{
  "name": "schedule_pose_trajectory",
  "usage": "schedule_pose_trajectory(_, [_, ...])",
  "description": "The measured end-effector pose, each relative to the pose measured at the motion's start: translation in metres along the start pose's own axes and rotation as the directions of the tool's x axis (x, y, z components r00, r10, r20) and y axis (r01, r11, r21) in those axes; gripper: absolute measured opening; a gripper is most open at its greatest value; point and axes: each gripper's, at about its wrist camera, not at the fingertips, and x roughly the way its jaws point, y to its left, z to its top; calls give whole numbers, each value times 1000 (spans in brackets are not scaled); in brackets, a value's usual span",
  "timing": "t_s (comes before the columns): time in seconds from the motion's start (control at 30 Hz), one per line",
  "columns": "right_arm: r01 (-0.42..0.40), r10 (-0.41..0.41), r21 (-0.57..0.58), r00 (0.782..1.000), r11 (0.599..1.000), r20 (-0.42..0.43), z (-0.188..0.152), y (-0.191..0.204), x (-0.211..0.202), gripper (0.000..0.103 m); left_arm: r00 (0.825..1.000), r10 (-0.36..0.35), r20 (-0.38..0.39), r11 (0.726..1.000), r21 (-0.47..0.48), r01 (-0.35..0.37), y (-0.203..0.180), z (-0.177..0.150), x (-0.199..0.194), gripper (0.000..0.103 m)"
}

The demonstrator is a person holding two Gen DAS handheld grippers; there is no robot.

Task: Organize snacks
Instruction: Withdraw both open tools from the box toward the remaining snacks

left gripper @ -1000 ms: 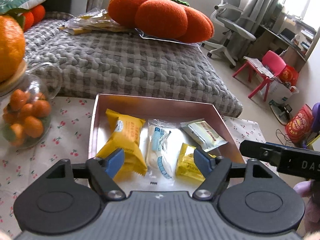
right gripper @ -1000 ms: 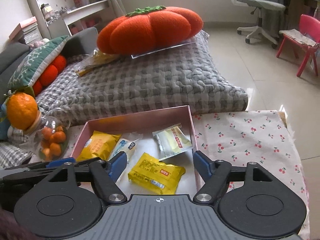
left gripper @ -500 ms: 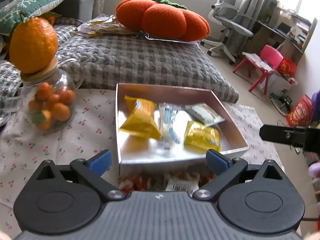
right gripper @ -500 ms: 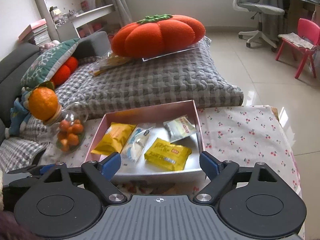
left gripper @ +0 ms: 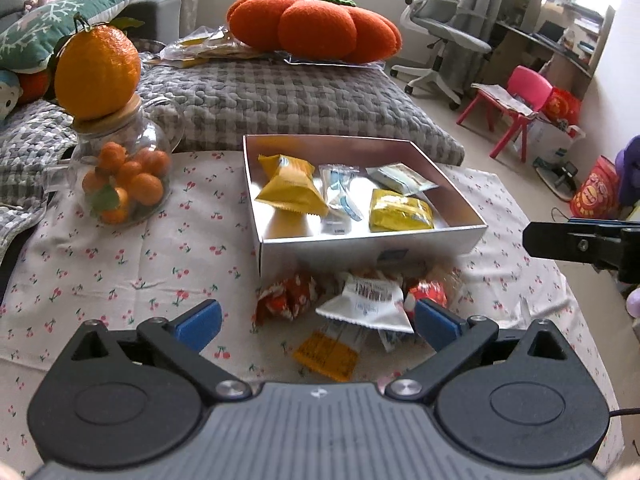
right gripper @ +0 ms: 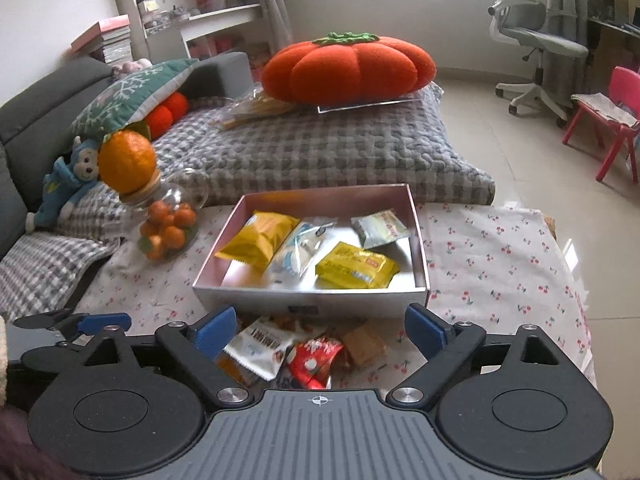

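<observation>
Since the shallow silver cardboard box (left gripper: 372, 242) already holds four wrapped snacks laid flat side by side, it reads as the sorting target: puffy orange-yellow packet (left gripper: 290, 186) at its left, clear blue-print sachet (left gripper: 340, 196) next, pale green-white sachet (left gripper: 400, 178) toward the far right, flat yellow packet (left gripper: 400, 210) in front of that. Remaining work sits in a loose pile on the cherry-print tablecloth (left gripper: 160, 248), just in front of the box's near wall: white barcode-labelled packet (left gripper: 368, 300) on top, red-orange crinkled wrapper (left gripper: 288, 296) to its left, small red wrapper (left gripper: 430, 292) to its right, flat orange sachet (left gripper: 326, 356) nearest the camera. Left gripper (left gripper: 318, 320) hangs over that pile with jaws spread fully, nothing between the pads, so it's staged for a pick, probably the white packet since that's uppermost and unobstructed. Right gripper (right gripper: 320, 326) is angled at the same pile from the other side, jaws opening, also empty. Both aimed at one heap risks collision; I'd let one go first. Round glass jar of small oranges (left gripper: 120, 176) with a big orange on its lid stands well left of the box, out of the path.
</observation>
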Motion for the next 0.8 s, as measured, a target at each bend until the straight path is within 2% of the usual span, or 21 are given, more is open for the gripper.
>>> schedule_pose_trajectory(0.47, [-12,13,-29,999,999,36,-47,-3,-11,97,999,-32,-28,997,67,34,-4,-42,-9,103])
schedule_pose_trajectory(0.67, [12,-14,-84,1000,996,-26,-72,-10,-1,97,997,-26,-80,994,108,34,-8,-62,3,103])
schedule_pose_trajectory(0.8, [40,-45,-108,998,993,-42,-83,-20,3,97,992,-42,-121,996,73,51,-15,-70,12,103])
